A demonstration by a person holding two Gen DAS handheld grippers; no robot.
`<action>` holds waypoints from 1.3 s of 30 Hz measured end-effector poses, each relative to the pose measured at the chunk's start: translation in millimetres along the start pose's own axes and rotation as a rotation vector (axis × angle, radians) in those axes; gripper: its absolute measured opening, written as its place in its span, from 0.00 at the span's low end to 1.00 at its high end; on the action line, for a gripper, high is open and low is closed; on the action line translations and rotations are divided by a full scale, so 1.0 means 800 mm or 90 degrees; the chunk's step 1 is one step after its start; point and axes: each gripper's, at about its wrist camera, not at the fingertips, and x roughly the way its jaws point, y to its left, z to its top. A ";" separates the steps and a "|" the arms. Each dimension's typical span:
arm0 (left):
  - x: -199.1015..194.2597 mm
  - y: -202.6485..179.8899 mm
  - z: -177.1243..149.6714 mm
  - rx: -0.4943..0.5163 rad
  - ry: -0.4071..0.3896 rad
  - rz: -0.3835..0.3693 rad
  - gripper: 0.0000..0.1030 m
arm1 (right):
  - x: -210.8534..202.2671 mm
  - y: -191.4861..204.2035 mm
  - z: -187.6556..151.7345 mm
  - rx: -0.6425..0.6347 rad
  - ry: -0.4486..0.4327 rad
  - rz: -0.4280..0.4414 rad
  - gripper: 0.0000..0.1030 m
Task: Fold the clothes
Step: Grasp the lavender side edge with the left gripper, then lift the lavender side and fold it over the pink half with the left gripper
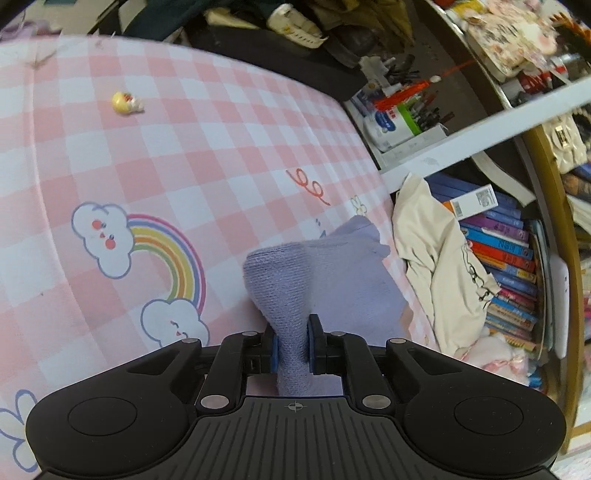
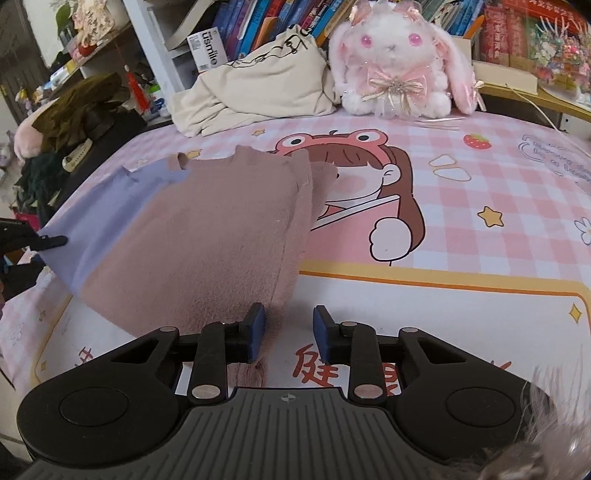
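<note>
Item: sweater (image 2: 207, 229), knit, mauve body with lilac sleeve or panel. Lies on the bed sheet (image 2: 480, 206), spread from the right view's 9 o'clock edge toward centre; near hem corner reaches the right gripper.

Left gripper (image 1: 293, 345): closed on a bunch of the lilac knit (image 1: 280, 280), pinched between the blue pads; cloth rises from the jaws toward 12 o'clock and drapes off to 2 o'clock. In the right view this gripper shows as a dark shape at 9 o'clock, at the lilac edge.

Right gripper (image 2: 289, 334): jaws apart, nothing pressed between the pads. The mauve hem touches or passes under the left finger (image 2: 257, 332) only; the right finger stands over bare sheet. No grip as yet.

Beyond the sweater, 11 to 1 o'clock in the right view: cream garment (image 2: 258, 92), plush rabbit (image 2: 395, 62), books (image 2: 266, 26) behind.

Risks, as judged:
- Right jaws may close on only the hem's margin, or on nothing, since the cloth sits off to one side; the corner would slip on lifting.
- Pads may nip the sheet along with the knit and drag it up.
- One-sided hold: if the left lifts alone, the sweater will skew and the fold line run crooked.
- Bunched lilac grip may leave a crumple inside the fold.
- A far fold could push into the cream garment.
</note>
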 end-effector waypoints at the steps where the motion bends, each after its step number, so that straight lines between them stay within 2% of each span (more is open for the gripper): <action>1: -0.001 -0.005 -0.001 0.015 -0.005 0.003 0.12 | 0.001 0.000 0.000 -0.007 0.001 0.002 0.26; 6: -0.015 -0.034 -0.005 0.078 -0.027 -0.009 0.11 | 0.003 -0.001 0.002 -0.036 0.004 0.013 0.26; 12: -0.040 -0.090 -0.020 0.171 -0.051 -0.032 0.11 | 0.005 -0.004 0.004 -0.068 0.006 0.033 0.26; 21: -0.073 -0.193 -0.074 0.266 -0.092 -0.124 0.11 | 0.007 -0.008 0.006 -0.101 0.010 0.057 0.26; 24: -0.080 -0.235 -0.113 0.361 -0.079 -0.141 0.11 | 0.008 -0.011 0.008 -0.104 0.013 0.065 0.26; 27: -0.077 -0.270 -0.180 0.529 -0.043 -0.115 0.12 | 0.008 -0.013 0.009 -0.106 0.014 0.074 0.26; 32: -0.018 -0.269 -0.312 0.824 0.106 -0.003 0.18 | 0.009 -0.019 0.011 -0.100 0.018 0.089 0.27; 34: 0.002 -0.257 -0.347 0.917 0.125 0.039 0.19 | 0.010 -0.021 0.011 -0.100 0.020 0.095 0.27; 36: 0.004 -0.250 -0.358 0.964 0.113 0.039 0.22 | 0.009 -0.023 0.011 -0.098 0.020 0.101 0.27; 39: 0.003 -0.250 -0.347 0.943 0.124 0.029 0.23 | 0.008 -0.024 0.011 -0.094 0.019 0.107 0.27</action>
